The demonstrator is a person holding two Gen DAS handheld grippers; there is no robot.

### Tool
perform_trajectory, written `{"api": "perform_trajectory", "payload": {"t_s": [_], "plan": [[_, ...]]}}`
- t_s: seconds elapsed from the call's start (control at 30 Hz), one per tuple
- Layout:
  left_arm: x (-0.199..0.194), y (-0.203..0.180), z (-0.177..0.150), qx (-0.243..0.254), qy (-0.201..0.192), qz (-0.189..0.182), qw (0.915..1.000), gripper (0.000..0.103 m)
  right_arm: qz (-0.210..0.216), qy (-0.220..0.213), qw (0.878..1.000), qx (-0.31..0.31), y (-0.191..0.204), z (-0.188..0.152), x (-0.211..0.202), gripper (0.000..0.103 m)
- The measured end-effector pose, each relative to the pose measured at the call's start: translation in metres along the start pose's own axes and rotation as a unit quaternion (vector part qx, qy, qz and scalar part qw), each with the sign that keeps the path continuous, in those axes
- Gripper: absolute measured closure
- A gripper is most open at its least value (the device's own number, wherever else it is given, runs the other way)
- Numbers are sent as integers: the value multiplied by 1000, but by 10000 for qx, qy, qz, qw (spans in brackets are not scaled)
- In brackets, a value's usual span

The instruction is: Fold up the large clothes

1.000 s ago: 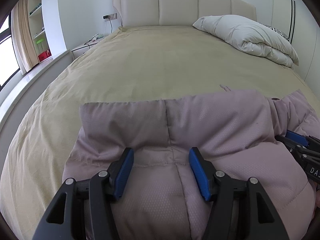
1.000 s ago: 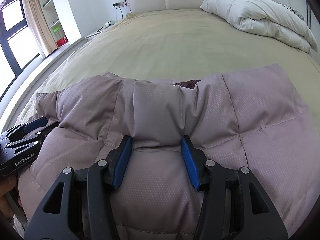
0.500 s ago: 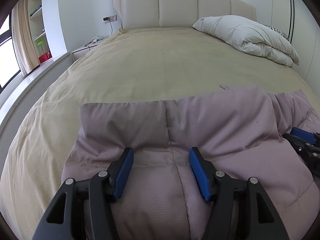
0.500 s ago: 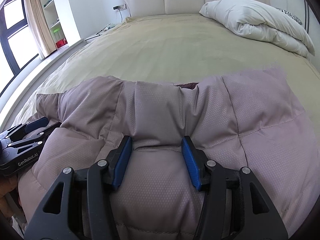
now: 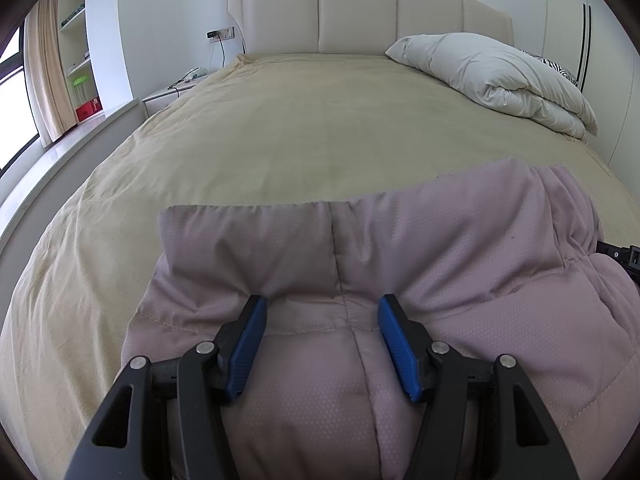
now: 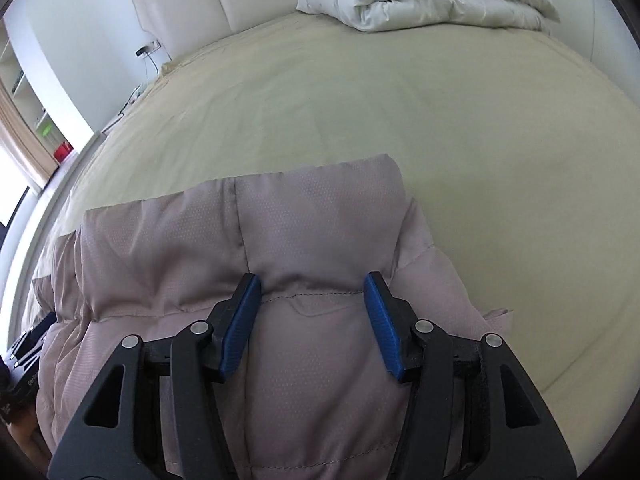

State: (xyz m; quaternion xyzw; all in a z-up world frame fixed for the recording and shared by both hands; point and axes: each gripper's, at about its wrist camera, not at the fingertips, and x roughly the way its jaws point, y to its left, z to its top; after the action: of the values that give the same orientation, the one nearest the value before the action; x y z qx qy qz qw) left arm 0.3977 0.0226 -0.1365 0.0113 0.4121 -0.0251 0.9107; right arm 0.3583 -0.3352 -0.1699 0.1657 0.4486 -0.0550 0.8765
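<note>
A puffy mauve padded jacket (image 5: 440, 240) lies bunched at the near end of a tan bed (image 5: 300, 120). My left gripper (image 5: 322, 304) is shut on a thick fold of it by a vertical seam, blue pads pressed into the fabric. My right gripper (image 6: 312, 280) is shut on another thick fold of the jacket (image 6: 320, 208), close to its right edge. Only the black tip of the right gripper (image 5: 624, 254) shows past the jacket at the right border of the left wrist view. The left gripper (image 6: 28, 344) peeks in at the far left of the right wrist view.
The tan bedspread (image 6: 440, 100) stretches flat beyond the jacket to a cream headboard (image 5: 360, 16). A folded white duvet (image 5: 492, 76) lies at the bed's far right corner. A nightstand (image 5: 168, 94), shelves (image 5: 76, 60) and a window ledge run along the left side.
My right gripper has swung to the right, away from the left one, and rolled, still gripping the jacket. The jacket's right part has shifted with it. The left gripper has stayed put.
</note>
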Motion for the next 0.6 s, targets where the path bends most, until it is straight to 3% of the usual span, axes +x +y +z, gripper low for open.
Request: {"api": "perform_trajectory", "payload": {"t_s": [0.6], "plan": [[8,5,2,-127,-57,-161,9998,41,176,-264,9993,202,-9,-19,15,50]]}}
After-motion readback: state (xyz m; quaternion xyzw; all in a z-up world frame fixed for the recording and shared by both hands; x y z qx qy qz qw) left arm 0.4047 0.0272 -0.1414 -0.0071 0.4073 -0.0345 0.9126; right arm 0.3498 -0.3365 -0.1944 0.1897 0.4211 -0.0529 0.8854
